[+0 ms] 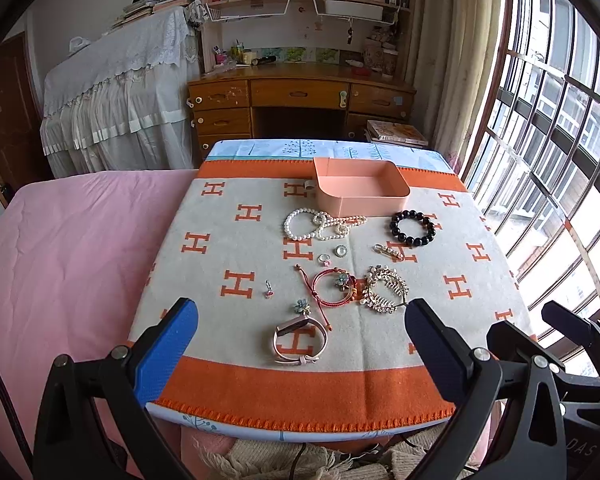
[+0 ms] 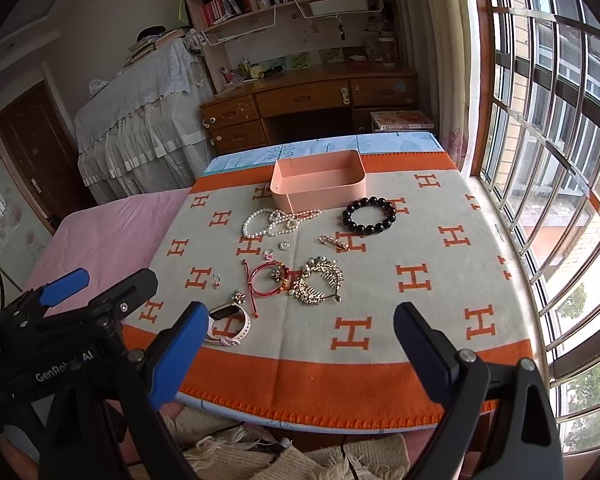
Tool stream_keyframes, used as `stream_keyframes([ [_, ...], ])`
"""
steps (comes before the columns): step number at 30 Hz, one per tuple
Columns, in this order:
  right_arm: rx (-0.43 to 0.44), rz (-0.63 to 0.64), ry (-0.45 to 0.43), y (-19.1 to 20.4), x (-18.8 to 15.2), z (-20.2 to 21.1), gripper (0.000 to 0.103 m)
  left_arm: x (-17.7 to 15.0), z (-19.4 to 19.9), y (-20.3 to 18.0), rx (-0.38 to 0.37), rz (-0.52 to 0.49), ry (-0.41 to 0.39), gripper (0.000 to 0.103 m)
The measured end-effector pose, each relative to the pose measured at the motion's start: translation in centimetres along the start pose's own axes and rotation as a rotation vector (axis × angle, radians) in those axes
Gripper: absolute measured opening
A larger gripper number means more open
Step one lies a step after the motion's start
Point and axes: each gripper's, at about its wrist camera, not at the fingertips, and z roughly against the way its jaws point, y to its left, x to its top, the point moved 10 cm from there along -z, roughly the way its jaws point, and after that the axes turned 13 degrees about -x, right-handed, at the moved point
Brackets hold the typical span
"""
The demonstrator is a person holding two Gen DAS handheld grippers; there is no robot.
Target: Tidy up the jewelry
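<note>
Jewelry lies spread on an orange and grey H-pattern cloth [image 1: 220, 248]. An empty peach box [image 1: 380, 200] stands at the far side. In front of it lie pearl strands [image 1: 320, 224] and a black bead bracelet [image 1: 413, 227]. Nearer are a gold hair comb [image 1: 384, 290], a red cord bracelet [image 1: 334, 290], a pink watch band [image 1: 300, 340], small rings and clips. My left gripper [image 1: 300, 344] is open and empty above the near edge. My right gripper [image 2: 300, 344] is open and empty, also at the near edge, to the right of the left one [image 2: 96, 292].
A pink bed [image 1: 60, 260] lies left of the table. A wooden desk [image 1: 300, 96] with bookshelves stands behind. A barred window [image 1: 560, 140] runs along the right. Fringed fabric [image 2: 300, 460] hangs below the near table edge.
</note>
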Motion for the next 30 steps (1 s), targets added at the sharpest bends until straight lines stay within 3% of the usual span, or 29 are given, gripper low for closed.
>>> stream_keyframes([
  [6,-0.003,0.009,0.000,0.2,0.4,-0.3,0.095,-0.4,0.3,0.2,0.000,0.009,0.015,0.102],
  [18,0.046,0.033,-0.015,1.2,2.5,-1.9,0.095,2.7,-3.1,0.9,-0.032,0.021,0.041,0.102],
  [25,0.073,0.036,-0.027,1.5,4.3,-3.2,0.095,4.6,-5.4,1.4,-0.105,0.047,0.068,0.102],
  [30,0.075,0.011,-0.057,0.8,6.5,-4.3,0.095,6.6,-7.0,2.0,-0.064,0.027,0.046,0.102],
])
